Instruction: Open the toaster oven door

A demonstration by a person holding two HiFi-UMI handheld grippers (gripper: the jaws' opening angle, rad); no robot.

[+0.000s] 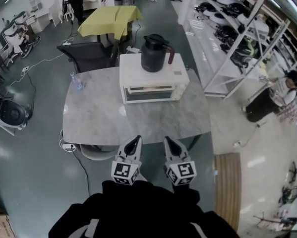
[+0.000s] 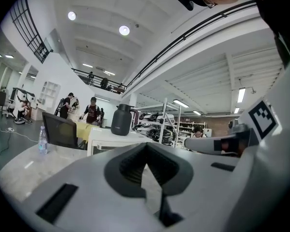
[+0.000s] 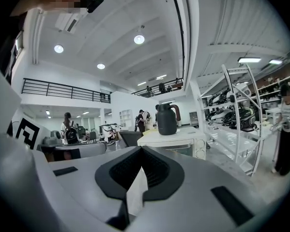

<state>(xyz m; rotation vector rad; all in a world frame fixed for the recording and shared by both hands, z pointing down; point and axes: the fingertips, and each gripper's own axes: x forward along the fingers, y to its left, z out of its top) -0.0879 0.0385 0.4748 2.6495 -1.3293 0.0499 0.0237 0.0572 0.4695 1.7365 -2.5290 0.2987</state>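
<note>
A white toaster oven (image 1: 153, 81) stands on the grey marble table (image 1: 98, 118), its glass door (image 1: 150, 92) closed and facing me. On its top sits a black kettle (image 1: 154, 53). Both grippers hover side by side over the table's near edge, well short of the oven. My left gripper (image 1: 136, 139) is shut and holds nothing, and my right gripper (image 1: 166, 139) is the same. The left gripper view shows the oven (image 2: 111, 139) and kettle (image 2: 121, 121) beyond the shut jaws (image 2: 145, 166). In the right gripper view the oven (image 3: 176, 141) lies ahead of the jaws (image 3: 140, 170).
A small water bottle (image 1: 77, 81) stands at the table's far left corner. A dark chair (image 1: 89, 56) sits behind the table, and a yellow-covered table (image 1: 111, 19) stands farther back. White shelving (image 1: 232, 38) runs along the right, with a person (image 1: 287, 90) beside it.
</note>
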